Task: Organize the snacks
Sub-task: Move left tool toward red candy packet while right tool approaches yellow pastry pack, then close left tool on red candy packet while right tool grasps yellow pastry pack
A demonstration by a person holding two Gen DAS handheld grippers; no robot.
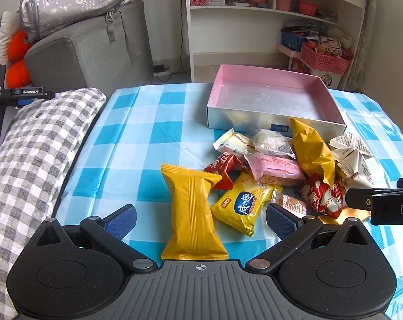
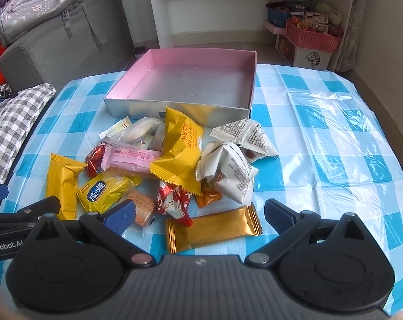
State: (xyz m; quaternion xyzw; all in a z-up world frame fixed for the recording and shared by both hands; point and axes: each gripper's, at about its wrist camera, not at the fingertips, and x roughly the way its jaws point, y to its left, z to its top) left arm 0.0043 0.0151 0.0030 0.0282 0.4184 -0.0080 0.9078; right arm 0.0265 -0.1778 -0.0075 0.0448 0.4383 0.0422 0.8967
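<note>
A pile of wrapped snacks lies on the blue checked tablecloth (image 1: 148, 122) in front of an empty pink-lined box (image 1: 271, 98), also in the right wrist view (image 2: 190, 85). My left gripper (image 1: 200, 220) is open, its fingers on either side of a long yellow packet (image 1: 192, 213) and touching nothing. My right gripper (image 2: 200, 220) is open around a gold bar packet (image 2: 214, 226). In the pile are a yellow biscuit packet (image 2: 105, 190), a pink bar (image 2: 134, 157), a large yellow pouch (image 2: 180, 152), white packets (image 2: 233, 170) and a red-white candy (image 2: 172, 200).
A grey checked cushion (image 1: 33, 154) lies left of the table. A grey sofa (image 1: 94, 50) with a backpack stands behind it. White shelves (image 1: 255, 21) and pink baskets (image 1: 324, 58) stand beyond the box. The right gripper's side shows in the left wrist view (image 1: 383, 205).
</note>
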